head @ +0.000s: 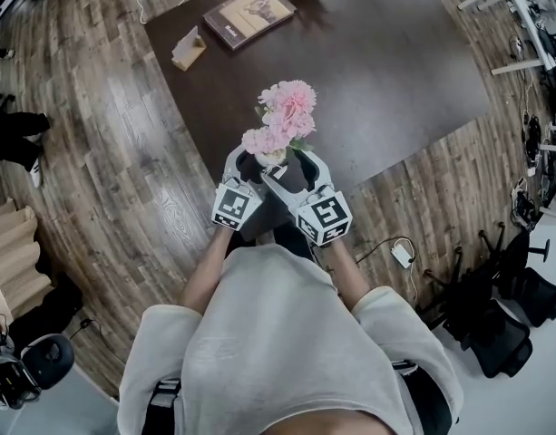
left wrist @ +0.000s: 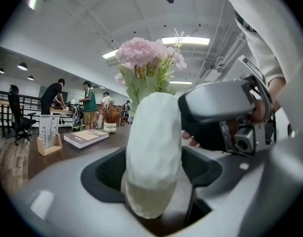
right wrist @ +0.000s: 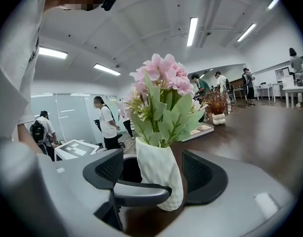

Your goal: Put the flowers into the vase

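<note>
Fingers (left wrist: pixel 104 169) of the left gripper (left wrist: pixel 153 169) clamp the vase (left wrist: pixel 156 132), flowers (left wrist: pixel 141 53) already in; the right gripper (right wrist: pixel 153 169) gapes around it, not pressing. Best draw it straight back, vase upright.

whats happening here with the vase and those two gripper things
A person holds a gripper in each hand at the edge of a dark table. The left gripper is shut on a white vase that already holds the pink flowers. The right gripper has its jaws open around the same vase, not pressing it.
</note>
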Demonstrator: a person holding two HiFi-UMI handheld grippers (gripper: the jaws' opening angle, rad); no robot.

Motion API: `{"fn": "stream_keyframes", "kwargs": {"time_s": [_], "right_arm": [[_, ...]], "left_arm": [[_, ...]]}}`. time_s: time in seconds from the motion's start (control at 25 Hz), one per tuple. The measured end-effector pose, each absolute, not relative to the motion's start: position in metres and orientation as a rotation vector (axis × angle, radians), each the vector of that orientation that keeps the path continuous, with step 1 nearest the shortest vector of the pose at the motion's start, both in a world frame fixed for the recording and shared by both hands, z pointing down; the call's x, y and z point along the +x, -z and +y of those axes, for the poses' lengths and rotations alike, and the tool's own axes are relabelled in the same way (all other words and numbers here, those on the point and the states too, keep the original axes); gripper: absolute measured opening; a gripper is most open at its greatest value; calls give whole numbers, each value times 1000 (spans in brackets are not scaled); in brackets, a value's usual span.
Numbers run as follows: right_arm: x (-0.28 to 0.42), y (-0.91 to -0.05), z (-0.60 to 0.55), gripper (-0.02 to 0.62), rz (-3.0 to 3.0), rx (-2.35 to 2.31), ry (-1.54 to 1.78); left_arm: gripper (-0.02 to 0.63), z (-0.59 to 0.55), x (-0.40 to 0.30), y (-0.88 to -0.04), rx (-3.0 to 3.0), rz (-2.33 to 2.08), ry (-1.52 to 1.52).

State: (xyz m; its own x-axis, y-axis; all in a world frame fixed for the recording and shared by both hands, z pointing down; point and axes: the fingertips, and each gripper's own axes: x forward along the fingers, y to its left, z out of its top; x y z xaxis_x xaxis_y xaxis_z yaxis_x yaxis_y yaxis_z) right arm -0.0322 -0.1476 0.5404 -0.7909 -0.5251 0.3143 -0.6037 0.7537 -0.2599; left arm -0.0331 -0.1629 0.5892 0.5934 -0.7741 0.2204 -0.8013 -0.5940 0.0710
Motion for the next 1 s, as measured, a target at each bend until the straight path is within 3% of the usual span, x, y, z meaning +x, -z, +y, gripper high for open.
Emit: {"fn": "stream_keyframes", "kwargs": {"time_s": [0.84, 1.0], "right_arm": [[-25, -546, -145, 365, -2700, 924, -519], [-19, -548, -140, 334, -2691, 925, -528]], "left_arm": [[362, -152, -39, -588, 2642, -1349, -278], [362, -143, -42, -588, 2619, -1383, -288]]}}
